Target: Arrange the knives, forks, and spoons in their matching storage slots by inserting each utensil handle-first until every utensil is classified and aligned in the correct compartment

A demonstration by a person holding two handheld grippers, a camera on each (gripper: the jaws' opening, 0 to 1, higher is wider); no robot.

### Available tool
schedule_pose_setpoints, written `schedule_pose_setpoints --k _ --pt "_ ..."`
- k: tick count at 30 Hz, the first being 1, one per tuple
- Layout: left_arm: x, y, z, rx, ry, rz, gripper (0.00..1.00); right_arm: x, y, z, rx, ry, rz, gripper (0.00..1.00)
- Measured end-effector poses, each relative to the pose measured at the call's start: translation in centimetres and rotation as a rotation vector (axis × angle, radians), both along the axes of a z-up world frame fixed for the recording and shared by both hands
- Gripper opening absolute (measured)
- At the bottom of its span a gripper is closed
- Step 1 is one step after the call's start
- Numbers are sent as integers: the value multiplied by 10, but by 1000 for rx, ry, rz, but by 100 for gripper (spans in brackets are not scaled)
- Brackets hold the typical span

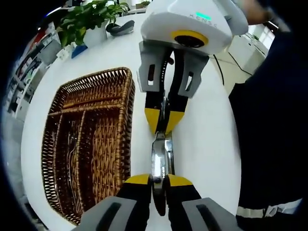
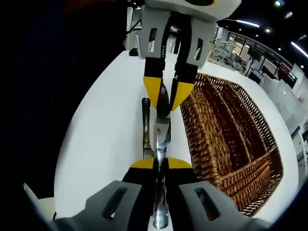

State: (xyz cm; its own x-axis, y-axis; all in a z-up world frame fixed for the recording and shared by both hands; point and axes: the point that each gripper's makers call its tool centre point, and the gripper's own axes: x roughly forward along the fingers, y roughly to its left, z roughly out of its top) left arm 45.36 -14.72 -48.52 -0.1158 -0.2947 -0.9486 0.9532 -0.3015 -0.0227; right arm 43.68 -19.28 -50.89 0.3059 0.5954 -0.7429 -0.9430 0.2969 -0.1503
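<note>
Room: white round bench (image 1: 202, 144) in an office, with a potted plant (image 1: 89, 19) at the upper left of the left gripper view.
Tray: wicker tray (image 1: 120, 120) with long slots, lying at left of the left gripper view and at right of the right gripper view; some cutlery seems to lie in its slots, too dim to sort.
Utensil: one metal utensil (image 1: 160, 161), spoon or fork I cannot tell, held lengthwise between both claws just beside the tray.
Left claw: left claw (image 1: 159, 180) is clamped on one end of the utensil.
Right claw: right claw (image 2: 160, 163) is pinched on the other end.
Why: the two-ended hold looks like a handover or re-grip, likely to free the handle end so it can enter first.
Next: one claw should let go before the utensil is aimed at its slot.
</note>
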Motion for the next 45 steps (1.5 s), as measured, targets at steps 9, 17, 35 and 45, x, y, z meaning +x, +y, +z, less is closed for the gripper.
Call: schedule_pose_setpoints --k 9,17,35,45 --pt "1 1 4 -40 10 14 18 6 4 14 -39 -15 16 4" --pt "1 -2 27 -219 78 159 38 9 2 31 -63 -23 13 4" --pt "17 49 95 -734 39 677 73 46 4 52 -105 -30 29 4" --pt "-3 74 98 -795 24 764 89 82 16 43 -151 1 41 4"
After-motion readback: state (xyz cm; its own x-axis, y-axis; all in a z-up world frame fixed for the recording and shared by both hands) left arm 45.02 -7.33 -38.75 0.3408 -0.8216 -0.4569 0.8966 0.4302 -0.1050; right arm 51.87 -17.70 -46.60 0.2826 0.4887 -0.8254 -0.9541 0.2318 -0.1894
